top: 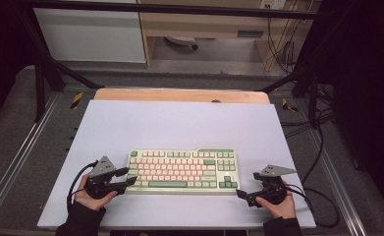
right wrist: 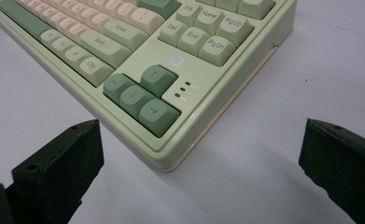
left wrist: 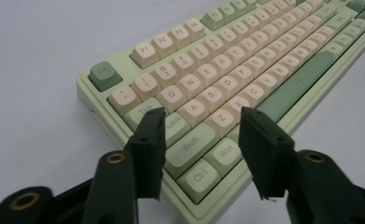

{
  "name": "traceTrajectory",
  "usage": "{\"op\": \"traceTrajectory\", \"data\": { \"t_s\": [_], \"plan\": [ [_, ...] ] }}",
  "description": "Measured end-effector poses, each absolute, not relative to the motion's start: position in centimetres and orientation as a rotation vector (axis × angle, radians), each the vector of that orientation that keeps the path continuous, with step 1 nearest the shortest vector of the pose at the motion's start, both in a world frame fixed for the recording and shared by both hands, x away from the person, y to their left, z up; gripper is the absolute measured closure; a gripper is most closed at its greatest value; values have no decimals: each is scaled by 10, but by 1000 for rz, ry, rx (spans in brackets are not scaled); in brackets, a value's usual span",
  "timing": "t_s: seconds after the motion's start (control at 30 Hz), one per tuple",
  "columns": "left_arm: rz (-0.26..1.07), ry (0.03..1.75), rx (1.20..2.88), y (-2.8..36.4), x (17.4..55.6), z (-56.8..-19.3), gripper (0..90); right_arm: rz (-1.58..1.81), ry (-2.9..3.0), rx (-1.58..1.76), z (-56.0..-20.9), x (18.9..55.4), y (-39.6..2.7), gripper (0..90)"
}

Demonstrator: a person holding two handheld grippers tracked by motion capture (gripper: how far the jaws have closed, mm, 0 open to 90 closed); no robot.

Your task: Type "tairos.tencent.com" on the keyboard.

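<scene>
One keyboard (top: 182,170) is counted on one white board (top: 179,123); two grippers and two hands are seen; arrow keys (right wrist: 140,93) number four, apparently.

Black claws (top: 130,176) (top: 239,193), grey three-cornered top plates, trailing black cables (dark sleeves).

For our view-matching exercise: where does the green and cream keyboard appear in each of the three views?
High view: keyboard lies at centre, between both grippers.
Left gripper view: its Esc-key end runs to upper right.
Right gripper view: its arrow-key corner sits upper left.
Shared landmark: the white table surface.
</scene>
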State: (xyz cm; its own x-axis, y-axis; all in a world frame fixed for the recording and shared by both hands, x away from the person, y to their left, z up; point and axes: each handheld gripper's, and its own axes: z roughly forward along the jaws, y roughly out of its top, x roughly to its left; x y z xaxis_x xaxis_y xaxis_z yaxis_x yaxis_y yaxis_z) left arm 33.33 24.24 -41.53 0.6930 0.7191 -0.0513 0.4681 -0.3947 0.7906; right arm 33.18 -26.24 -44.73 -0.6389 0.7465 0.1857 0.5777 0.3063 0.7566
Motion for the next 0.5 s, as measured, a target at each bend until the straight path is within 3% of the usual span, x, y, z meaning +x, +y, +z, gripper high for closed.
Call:
{"op": "traceTrajectory", "data": {
  "t_s": [0.5],
  "plan": [
    [383,905,2070,226,336,-409,781,1235,2374,1229,-448,331,-261,5]
  ]
}}
